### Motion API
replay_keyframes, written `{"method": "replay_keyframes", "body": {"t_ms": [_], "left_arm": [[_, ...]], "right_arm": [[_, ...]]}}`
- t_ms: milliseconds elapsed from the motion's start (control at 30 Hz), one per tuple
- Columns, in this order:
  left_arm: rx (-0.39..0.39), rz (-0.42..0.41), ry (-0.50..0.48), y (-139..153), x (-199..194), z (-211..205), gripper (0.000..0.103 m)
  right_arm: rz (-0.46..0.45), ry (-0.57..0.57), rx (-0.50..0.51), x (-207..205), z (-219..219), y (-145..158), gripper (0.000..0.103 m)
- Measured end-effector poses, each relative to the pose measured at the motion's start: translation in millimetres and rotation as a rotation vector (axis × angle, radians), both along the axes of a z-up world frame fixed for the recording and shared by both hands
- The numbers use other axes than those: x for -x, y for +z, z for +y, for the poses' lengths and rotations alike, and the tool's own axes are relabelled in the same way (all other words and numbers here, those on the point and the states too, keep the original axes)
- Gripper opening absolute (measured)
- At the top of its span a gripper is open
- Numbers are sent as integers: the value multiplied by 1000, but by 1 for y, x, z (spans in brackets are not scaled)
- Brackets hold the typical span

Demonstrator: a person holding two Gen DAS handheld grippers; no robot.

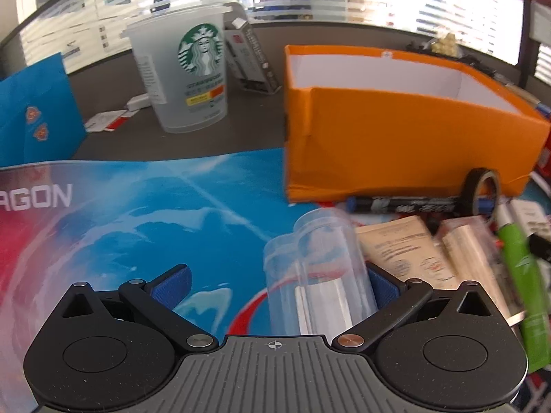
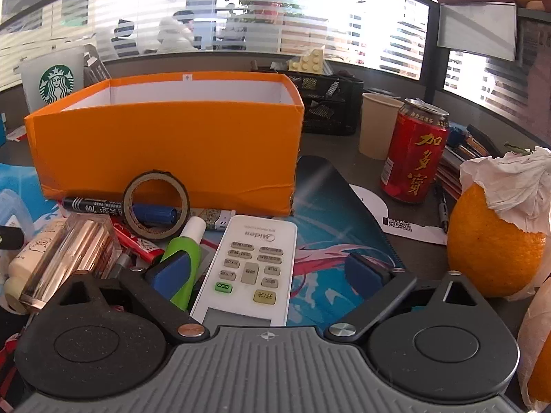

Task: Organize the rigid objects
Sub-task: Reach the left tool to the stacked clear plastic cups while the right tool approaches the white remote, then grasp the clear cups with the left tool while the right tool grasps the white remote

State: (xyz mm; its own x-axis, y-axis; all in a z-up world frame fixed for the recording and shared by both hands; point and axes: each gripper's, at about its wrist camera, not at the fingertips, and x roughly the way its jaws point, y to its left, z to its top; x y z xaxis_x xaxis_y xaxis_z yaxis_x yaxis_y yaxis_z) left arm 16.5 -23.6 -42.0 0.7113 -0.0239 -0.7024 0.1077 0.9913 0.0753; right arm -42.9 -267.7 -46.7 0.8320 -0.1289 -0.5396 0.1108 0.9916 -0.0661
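Tabletop [image 2: 330, 144] first: dark grey, half covered by a bright blue and red printed mat [image 1: 144, 206], and busy. Behind it runs a wall of glass with frosted stripes, an office showing faintly through. An orange box [image 2: 165, 148] stands open-topped at the mat's far edge, white inside. Just before it lies the clutter: a black marker [image 2: 93, 204], a tape roll [image 2: 156, 203] propped upright, a green tube [image 2: 182, 251] and a white remote control [image 2: 255, 261] lying flat. The right hand-held gripper [image 2: 267, 270] is spread wide, remote between its pads but ungripped. The left hand-held gripper [image 1: 275, 282] gapes too, a clear plastic container [image 1: 320, 268] lying inside by its right pad; contact I cannot tell. A red can [image 2: 413, 155] and an orange [image 2: 492, 241] stand right.
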Motion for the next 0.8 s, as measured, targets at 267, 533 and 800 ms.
{"method": "replay_keyframes", "body": {"t_ms": [267, 533, 800], "left_arm": [[6, 19, 61, -11, -10, 19, 103], [66, -60, 10, -21, -3, 19, 103], [73, -49, -37, -18, -1, 15, 94]], "right_arm": [[60, -6, -14, -13, -4, -9, 84], [74, 26, -56, -18, -12, -11, 79], [53, 63, -65, -11, -5, -10, 51]]}}
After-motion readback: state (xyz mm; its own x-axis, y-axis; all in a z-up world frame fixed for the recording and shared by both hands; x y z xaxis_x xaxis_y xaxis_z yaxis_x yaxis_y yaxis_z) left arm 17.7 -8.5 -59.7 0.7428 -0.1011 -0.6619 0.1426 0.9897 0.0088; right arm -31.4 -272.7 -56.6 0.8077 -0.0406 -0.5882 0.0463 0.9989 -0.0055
